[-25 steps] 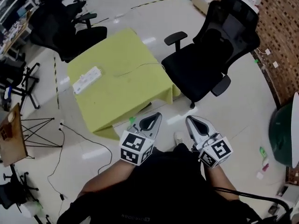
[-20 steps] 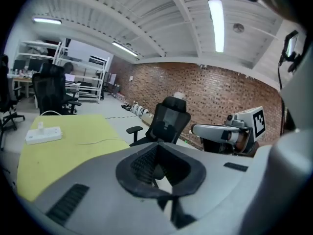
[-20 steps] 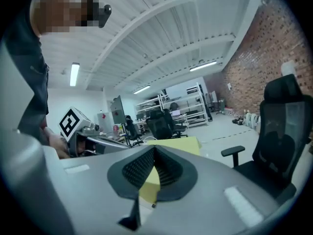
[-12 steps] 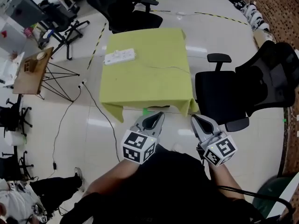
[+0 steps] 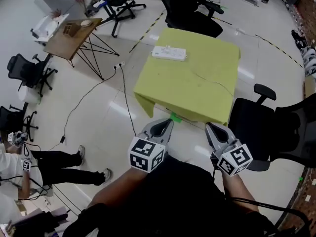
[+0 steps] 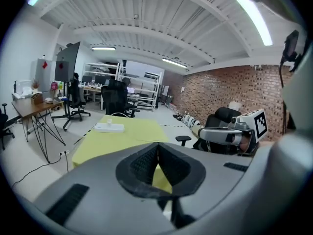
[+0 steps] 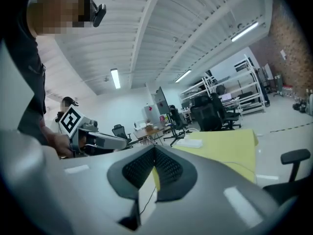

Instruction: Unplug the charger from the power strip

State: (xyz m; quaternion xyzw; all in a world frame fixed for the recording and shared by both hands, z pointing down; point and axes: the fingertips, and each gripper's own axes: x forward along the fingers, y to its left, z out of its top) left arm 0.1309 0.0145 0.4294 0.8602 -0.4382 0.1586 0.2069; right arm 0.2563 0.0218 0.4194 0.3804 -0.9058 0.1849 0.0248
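Observation:
A white power strip point(image 5: 169, 53) lies at the far edge of a yellow-green table point(image 5: 197, 90), and a thin cable point(image 5: 210, 81) runs from it across the cloth. In the left gripper view a small white plug point(image 6: 108, 123) stands up from the power strip point(image 6: 109, 128). Both grippers hang side by side over the floor, short of the table's near edge. My left gripper point(image 5: 160, 128) is shut with nothing in it, and so is my right gripper point(image 5: 216, 132). From the right gripper view the power strip point(image 7: 190, 143) shows far ahead on the table.
A black office chair point(image 5: 269, 127) stands right of the table, and more chairs point(image 5: 190, 11) behind it. At the far left is a wooden folding table point(image 5: 73, 31). Cables point(image 5: 91, 93) trail over the floor. A person's legs point(image 5: 64, 161) lie at the left.
The head view has swung round: the table went from the left of the picture to the centre and now up right, with a new side facing me. Both grippers stayed shut before me.

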